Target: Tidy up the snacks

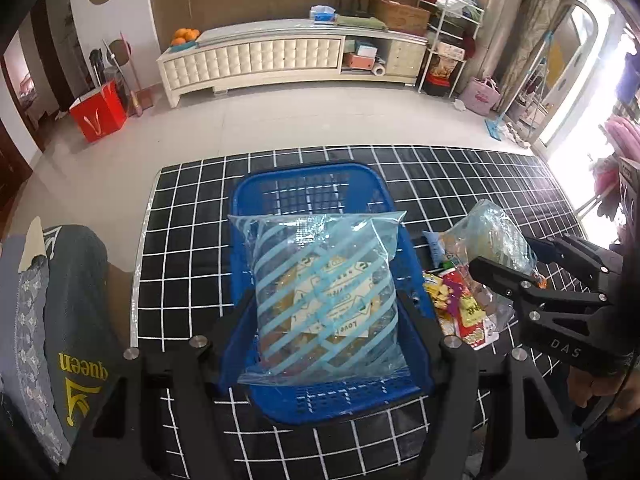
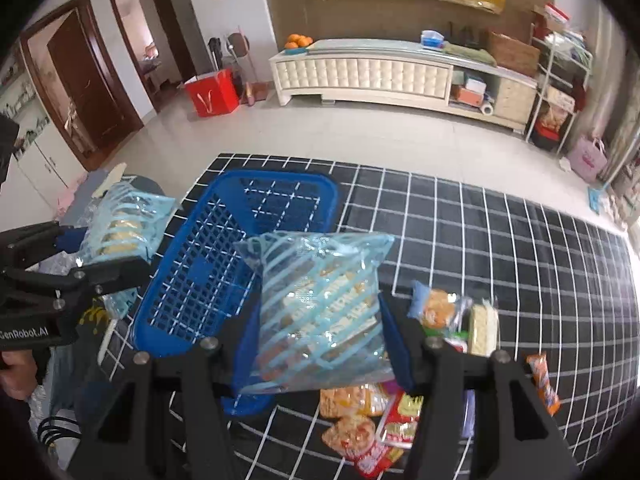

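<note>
A blue plastic basket stands on the black grid tablecloth. My left gripper is shut on a clear blue-striped snack bag held upright over the basket. In the right wrist view, my right gripper is shut on a similar striped bag, just right of the basket. Each gripper shows in the other's view: the right gripper with its bag, the left gripper with its bag. Several loose snack packets lie right of the basket.
A dark garment printed "queen" hangs at the table's left edge. An orange snack bar lies apart at the right. The far right of the tablecloth is bare. A white cabinet and red bag are across the floor.
</note>
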The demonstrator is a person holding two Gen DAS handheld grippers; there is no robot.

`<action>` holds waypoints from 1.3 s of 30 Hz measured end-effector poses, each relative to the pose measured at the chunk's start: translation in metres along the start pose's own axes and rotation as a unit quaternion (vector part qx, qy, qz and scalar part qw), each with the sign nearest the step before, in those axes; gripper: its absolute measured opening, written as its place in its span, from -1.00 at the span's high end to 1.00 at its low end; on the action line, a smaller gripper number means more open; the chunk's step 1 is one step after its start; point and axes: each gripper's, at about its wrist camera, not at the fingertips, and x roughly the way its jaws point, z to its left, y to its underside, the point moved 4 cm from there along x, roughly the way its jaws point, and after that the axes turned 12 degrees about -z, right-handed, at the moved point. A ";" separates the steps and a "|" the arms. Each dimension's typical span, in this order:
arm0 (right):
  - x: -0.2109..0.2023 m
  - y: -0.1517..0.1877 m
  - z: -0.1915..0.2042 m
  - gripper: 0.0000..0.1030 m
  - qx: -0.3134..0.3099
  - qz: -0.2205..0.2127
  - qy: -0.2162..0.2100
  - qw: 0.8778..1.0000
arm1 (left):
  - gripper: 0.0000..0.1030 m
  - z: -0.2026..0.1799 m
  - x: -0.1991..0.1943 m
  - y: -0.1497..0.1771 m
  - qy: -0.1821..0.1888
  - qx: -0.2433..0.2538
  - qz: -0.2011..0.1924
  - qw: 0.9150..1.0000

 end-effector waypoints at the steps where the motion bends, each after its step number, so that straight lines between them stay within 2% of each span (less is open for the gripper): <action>1: 0.004 -0.001 0.005 -0.17 -0.006 0.000 0.003 1.000 | -0.24 0.004 0.004 -0.001 0.000 -0.002 0.002 1.000; 11: 0.058 -0.027 0.016 -0.17 -0.004 0.033 -0.014 0.999 | -0.24 0.032 0.060 -0.019 0.013 -0.027 0.024 0.999; 18: 0.066 -0.028 0.014 -0.17 -0.018 0.038 0.004 0.999 | -0.26 0.041 0.088 -0.029 0.027 -0.049 0.039 0.998; 21: 0.068 -0.026 0.011 -0.18 -0.016 0.044 0.005 0.999 | -0.29 0.048 0.098 -0.031 -0.007 -0.047 0.048 0.998; 24: 0.067 -0.029 0.009 -0.18 -0.017 0.044 0.002 0.999 | -0.29 0.051 0.095 -0.034 -0.024 -0.031 0.035 0.999; 31: 0.072 -0.038 0.019 -0.18 -0.024 0.049 -0.006 0.998 | -0.29 0.060 0.078 -0.038 -0.019 -0.040 0.021 0.999; 39: 0.090 -0.046 0.034 -0.18 -0.051 0.063 0.006 0.997 | -0.29 0.071 0.070 -0.035 -0.019 -0.045 0.015 0.999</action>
